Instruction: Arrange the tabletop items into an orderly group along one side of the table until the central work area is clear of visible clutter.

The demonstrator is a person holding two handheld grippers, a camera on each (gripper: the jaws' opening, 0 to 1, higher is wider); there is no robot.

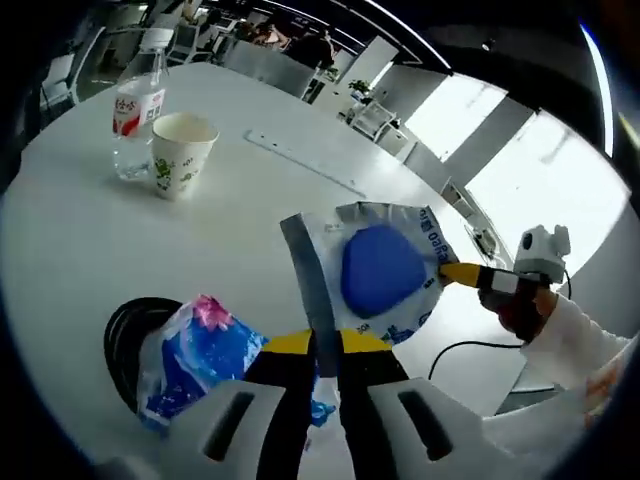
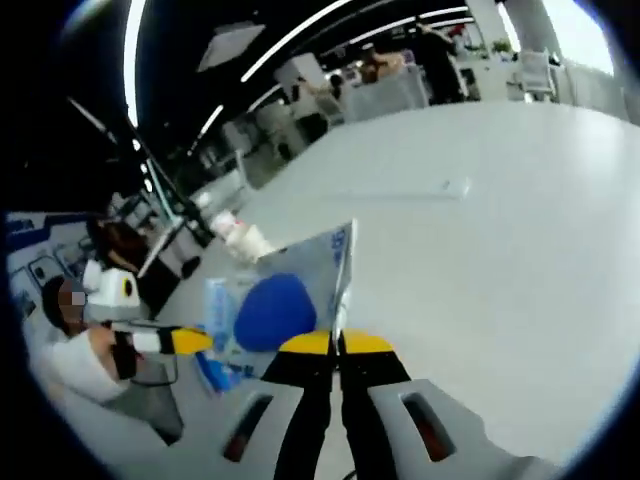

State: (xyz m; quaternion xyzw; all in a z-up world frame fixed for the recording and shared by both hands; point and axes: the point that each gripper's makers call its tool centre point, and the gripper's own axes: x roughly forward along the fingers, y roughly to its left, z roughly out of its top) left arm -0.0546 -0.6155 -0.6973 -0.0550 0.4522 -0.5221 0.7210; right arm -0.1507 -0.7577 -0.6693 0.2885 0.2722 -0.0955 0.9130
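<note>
A clear pouch with a round blue pad inside and blue print on its rim hangs above the white table. My left gripper is shut on the pouch's grey sealed edge. My right gripper reaches in from the right and pinches the opposite edge. In the right gripper view the same pouch is gripped at its edge by my right gripper, and my left gripper holds it from the left.
A water bottle and a printed paper cup stand together at the far left. A clear strip lies further back. A blue snack packet rests on a black cable coil. A person's white sleeve is at the right.
</note>
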